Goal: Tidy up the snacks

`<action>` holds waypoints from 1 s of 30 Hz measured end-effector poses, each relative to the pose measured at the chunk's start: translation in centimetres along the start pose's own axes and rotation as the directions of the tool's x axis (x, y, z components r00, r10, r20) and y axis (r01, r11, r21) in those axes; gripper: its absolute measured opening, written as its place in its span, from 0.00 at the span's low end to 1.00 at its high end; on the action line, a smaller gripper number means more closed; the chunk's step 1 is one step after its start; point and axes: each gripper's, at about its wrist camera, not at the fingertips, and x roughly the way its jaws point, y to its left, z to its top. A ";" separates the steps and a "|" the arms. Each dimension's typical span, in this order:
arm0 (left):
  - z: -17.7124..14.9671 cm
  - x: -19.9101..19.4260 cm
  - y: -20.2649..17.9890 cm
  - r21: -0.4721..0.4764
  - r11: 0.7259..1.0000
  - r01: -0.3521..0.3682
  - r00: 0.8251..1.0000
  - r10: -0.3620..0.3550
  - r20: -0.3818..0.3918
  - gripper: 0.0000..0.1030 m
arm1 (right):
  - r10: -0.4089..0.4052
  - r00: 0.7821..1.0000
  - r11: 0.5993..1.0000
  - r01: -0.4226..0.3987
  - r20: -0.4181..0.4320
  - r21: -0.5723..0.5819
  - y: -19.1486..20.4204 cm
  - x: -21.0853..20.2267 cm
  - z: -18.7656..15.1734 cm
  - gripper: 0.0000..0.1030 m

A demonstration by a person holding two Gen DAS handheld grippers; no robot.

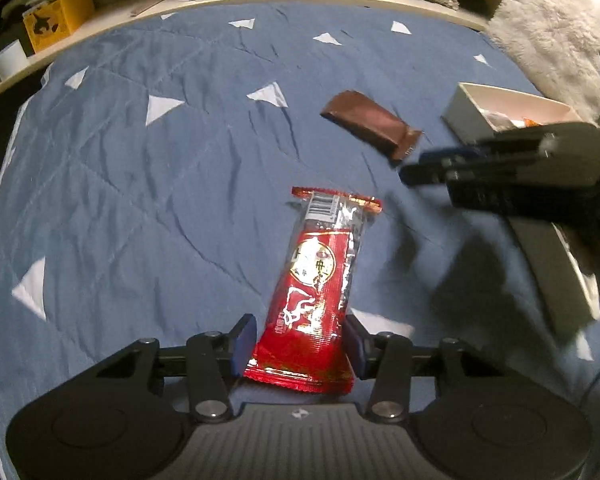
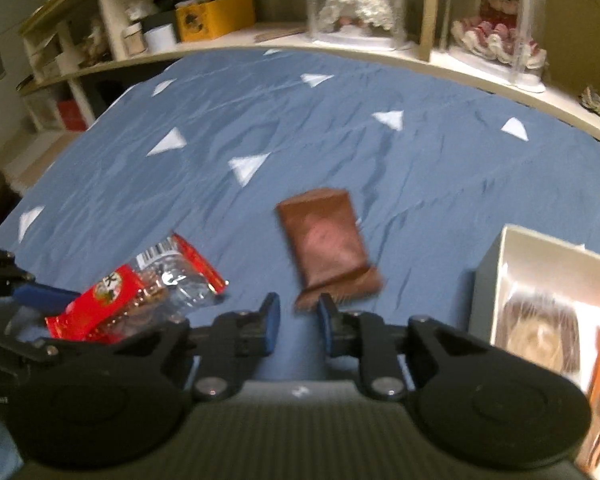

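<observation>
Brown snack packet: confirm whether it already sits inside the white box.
No, the brown snack packet lies on the blue bedspread, outside the white box.
</observation>
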 end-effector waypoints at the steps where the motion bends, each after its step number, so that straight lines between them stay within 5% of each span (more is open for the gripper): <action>1: -0.1 -0.2 -0.1 -0.004 1.000 -0.002 1.000 0.002 0.007 0.49 | 0.001 1.000 1.000 -0.001 0.007 -0.003 0.2 -0.4 -0.2 0.25; 5: 0.3 -1.1 -0.8 0.027 1.000 -0.004 0.996 0.002 0.087 0.67 | -0.019 0.998 1.000 0.018 0.057 0.025 -0.4 -1.7 0.4 0.28; 7: 0.7 -1.0 -1.2 0.072 0.997 0.002 0.993 -0.011 0.115 0.68 | -0.031 0.997 0.999 0.029 0.064 0.030 -0.8 -1.7 1.2 0.32; 11: 1.8 0.6 -1.0 0.097 0.994 0.048 0.991 -0.060 0.118 0.68 | -0.013 0.998 1.000 0.014 0.063 -0.020 -1.5 -0.6 3.3 0.57; 19: 2.2 3.0 -0.2 0.125 0.988 0.087 0.994 -0.094 0.053 0.60 | -0.045 0.995 0.980 0.027 -0.091 -0.196 -1.2 4.9 5.1 0.61; 22: 2.1 3.3 -0.4 0.131 0.989 0.075 0.996 -0.082 0.047 0.58 | -0.028 0.995 0.980 0.010 -0.091 -0.197 -1.2 5.5 5.1 0.61; 25: 2.0 3.2 -0.5 0.105 0.992 0.063 0.996 -0.070 0.057 0.48 | -0.006 0.997 0.985 -0.007 -0.075 -0.175 -1.4 5.2 5.0 0.46; 30: 1.5 2.7 -0.6 0.054 0.998 0.038 0.997 -0.042 0.065 0.42 | -0.013 0.999 0.990 0.005 -0.051 -0.142 -1.3 3.6 4.0 0.45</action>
